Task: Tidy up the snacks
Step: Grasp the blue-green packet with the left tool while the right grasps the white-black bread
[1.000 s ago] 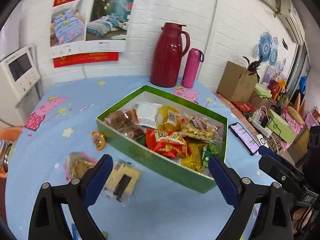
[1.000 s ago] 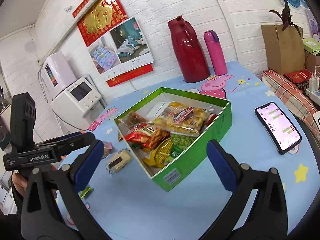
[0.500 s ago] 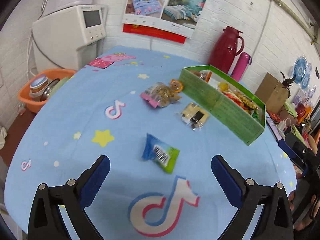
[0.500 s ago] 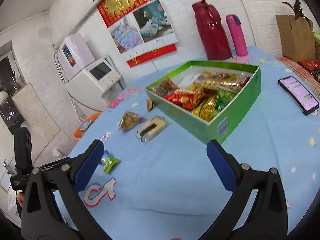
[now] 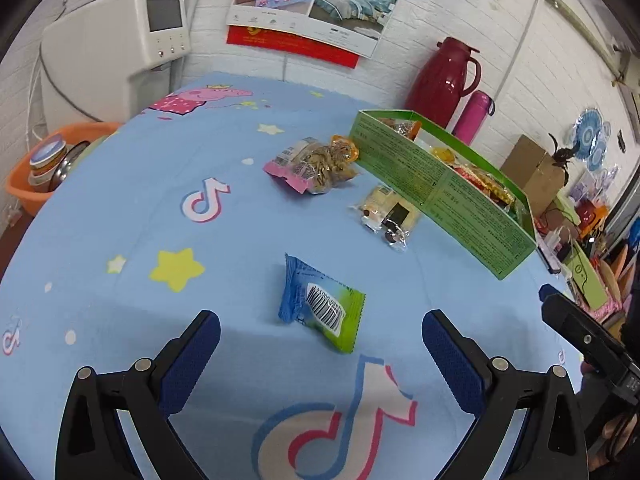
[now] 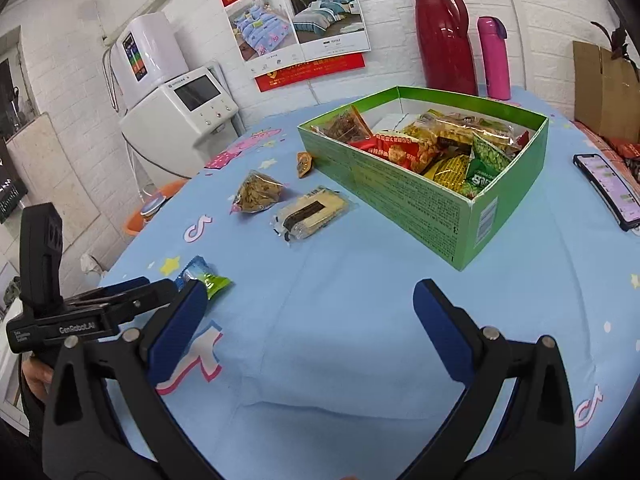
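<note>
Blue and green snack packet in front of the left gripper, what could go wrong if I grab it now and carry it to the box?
1. The blue and green packet lies flat on the tablecloth; the open left gripper may pinch cloth or slide it away.
2. The green box already looks heaped, so the packet might slip off.
3. The wafer packet lies along the way and could get knocked.

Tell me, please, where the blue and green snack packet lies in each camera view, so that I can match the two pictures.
Left wrist view: the blue and green snack packet lies low in the centre, just ahead of the open jaws.
Right wrist view: the same packet sits at the left, partly behind the left gripper.
Shared landmark: the green box.
</note>
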The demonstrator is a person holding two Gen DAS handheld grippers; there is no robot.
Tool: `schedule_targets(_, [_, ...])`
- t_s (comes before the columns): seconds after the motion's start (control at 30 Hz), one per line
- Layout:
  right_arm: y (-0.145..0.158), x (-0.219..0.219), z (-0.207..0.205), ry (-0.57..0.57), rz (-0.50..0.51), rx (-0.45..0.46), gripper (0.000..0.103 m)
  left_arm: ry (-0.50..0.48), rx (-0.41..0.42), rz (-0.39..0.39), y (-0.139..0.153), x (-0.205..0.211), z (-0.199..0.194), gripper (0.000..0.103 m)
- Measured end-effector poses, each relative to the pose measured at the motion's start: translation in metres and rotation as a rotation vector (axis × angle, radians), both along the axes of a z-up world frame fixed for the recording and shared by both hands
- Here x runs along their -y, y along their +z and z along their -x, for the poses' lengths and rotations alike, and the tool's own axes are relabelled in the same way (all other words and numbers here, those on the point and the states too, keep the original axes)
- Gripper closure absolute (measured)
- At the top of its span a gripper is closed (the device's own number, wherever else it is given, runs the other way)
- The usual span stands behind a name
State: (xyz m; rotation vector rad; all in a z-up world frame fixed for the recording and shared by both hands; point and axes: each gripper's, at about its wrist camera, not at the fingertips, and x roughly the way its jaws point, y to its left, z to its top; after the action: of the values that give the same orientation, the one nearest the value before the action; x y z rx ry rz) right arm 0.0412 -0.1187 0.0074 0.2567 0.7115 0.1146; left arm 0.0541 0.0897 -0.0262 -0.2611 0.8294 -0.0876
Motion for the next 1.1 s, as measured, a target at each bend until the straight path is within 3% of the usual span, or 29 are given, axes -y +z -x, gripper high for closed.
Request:
schedule_targets(0.1, [-0.001, -0.006, -0.005, 0.008, 0.039, -0.007, 0.001, -0.037, -0.005, -0.027, -0.008, 0.005, -0.012, 0.01])
schedule_targets(0.2, [-0.004, -0.012, -0.019, 0.008, 0.053, -0.033, 0.001, -0.09, -0.029, -0.016, -0.017, 0.007, -0.021, 0.039])
schedule_targets(0.23, [-0.005, -0.014, -0.025, 0.006, 0.048, -0.049, 0.001, -0.111, -0.043, -0.002, -0.021, 0.008, -0.023, 0.057])
schedule_targets(0.27, [-0.007, -0.015, -0.031, 0.007, 0.038, -0.064, 0.001, -0.126, -0.053, 0.013, -0.025, 0.008, -0.024, 0.068])
schedule_targets(0.43, [-0.013, -0.03, -0.07, -0.046, 0.071, -0.129, 0.001, -0.141, -0.026, 0.068, -0.025, -0.003, -0.029, 0.069])
schedule_targets(0.57, [-0.016, -0.039, -0.104, -0.108, 0.039, -0.153, 0.001, -0.077, 0.011, 0.118, -0.025, -0.027, -0.029, 0.069])
schedule_targets(0.63, [-0.02, -0.047, -0.123, -0.154, 0.079, -0.173, 0.001, -0.043, 0.009, 0.149, -0.027, -0.037, -0.029, 0.069])
schedule_targets(0.77, [-0.036, -0.053, -0.151, -0.226, 0.077, -0.227, 0.001, -0.011, 0.045, 0.15, -0.023, -0.042, -0.022, 0.069])
schedule_targets(1.1, [-0.059, -0.049, -0.157, -0.27, 0.183, -0.256, 0.006, -0.05, 0.015, 0.217, -0.029, -0.042, -0.022, 0.068])
